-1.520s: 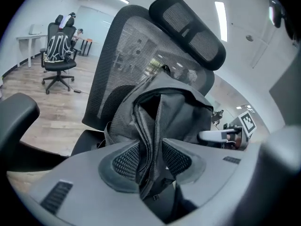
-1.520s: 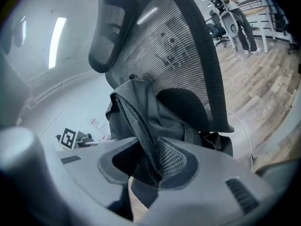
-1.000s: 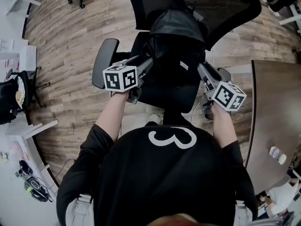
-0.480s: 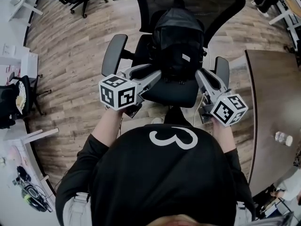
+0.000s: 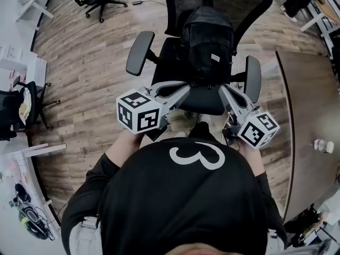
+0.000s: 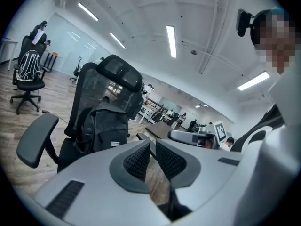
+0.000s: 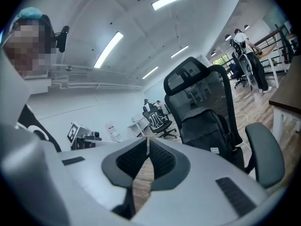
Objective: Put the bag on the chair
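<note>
Both grippers have drawn back from the bag (image 5: 207,36), which now sits upright on the chair (image 5: 139,52) seat, leaning against its backrest. The left gripper (image 5: 186,87) and right gripper (image 5: 223,88) are closing their jaws, nearly together, with nothing between them.

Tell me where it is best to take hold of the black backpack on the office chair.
Probably the top handle, from the front and above: the backpack stands upright against the backrest, and armrests flank its sides.
</note>
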### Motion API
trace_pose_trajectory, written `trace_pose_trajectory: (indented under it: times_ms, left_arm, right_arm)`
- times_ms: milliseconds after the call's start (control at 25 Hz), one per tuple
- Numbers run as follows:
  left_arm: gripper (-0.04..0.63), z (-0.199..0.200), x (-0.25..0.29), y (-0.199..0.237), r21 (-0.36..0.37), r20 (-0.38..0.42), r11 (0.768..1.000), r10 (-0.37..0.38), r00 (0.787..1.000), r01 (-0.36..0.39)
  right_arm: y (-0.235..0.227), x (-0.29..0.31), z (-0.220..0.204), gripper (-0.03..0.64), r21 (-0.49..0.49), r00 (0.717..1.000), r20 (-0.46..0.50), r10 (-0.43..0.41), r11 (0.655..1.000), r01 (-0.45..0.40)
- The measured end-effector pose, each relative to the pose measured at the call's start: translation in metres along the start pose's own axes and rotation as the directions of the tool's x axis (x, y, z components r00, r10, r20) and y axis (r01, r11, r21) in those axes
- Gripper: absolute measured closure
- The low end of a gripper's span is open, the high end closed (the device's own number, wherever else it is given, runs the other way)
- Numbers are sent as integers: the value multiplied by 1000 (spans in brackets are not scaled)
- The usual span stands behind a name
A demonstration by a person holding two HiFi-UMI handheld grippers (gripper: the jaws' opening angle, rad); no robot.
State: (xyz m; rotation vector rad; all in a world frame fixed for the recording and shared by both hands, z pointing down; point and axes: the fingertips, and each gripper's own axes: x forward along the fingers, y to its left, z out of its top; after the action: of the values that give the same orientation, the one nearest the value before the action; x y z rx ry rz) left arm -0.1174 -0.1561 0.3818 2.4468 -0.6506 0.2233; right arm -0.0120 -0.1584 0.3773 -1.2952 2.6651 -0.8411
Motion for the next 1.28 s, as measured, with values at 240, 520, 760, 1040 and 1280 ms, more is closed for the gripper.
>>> trace_pose_trajectory:
  times_ms: [240, 520, 760, 1040, 1280]
  left_arm:
    - [574, -10, -22, -28, 68, 2, 998, -1, 1000, 1]
    - [577, -10, -31, -51, 87, 34, 994, 57, 998, -59]
    - [577, -7, -29, -91, 90, 63, 993, 68, 996, -74]
    - [577, -14, -14, -137, 95, 64, 994, 42, 997, -48]
    - [577, -20, -11, -152, 98, 70, 994, 44, 997, -51]
  right_arm:
    - [32, -6, -21, 591, 17, 997, -32, 74, 997, -74]
    - [59, -18, -29, 592, -20, 984, -86, 158, 987, -161]
    - [74, -54, -18, 592, -48, 976, -104, 192, 979, -198]
    - [71, -103, -6, 592, -64, 979, -91, 181, 980, -187]
    - [71, -123, -8, 592, -60, 981, -80, 178, 981, -183]
